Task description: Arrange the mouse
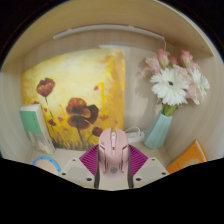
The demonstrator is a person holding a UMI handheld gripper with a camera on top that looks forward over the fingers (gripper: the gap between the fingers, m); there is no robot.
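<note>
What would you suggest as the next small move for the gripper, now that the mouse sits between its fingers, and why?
Probably carry the mouse a little forward and lower it. It sits between the gripper fingers against the pink pads and looks held, with the flower painting and the vase of flowers beyond. I cannot see the surface beneath it, so a slow descent seems safest.

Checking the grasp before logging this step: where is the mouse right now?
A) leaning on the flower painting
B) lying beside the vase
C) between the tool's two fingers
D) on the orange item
C: the pink mouse sits between the tool fingers, their magenta pads at both its sides.
</note>
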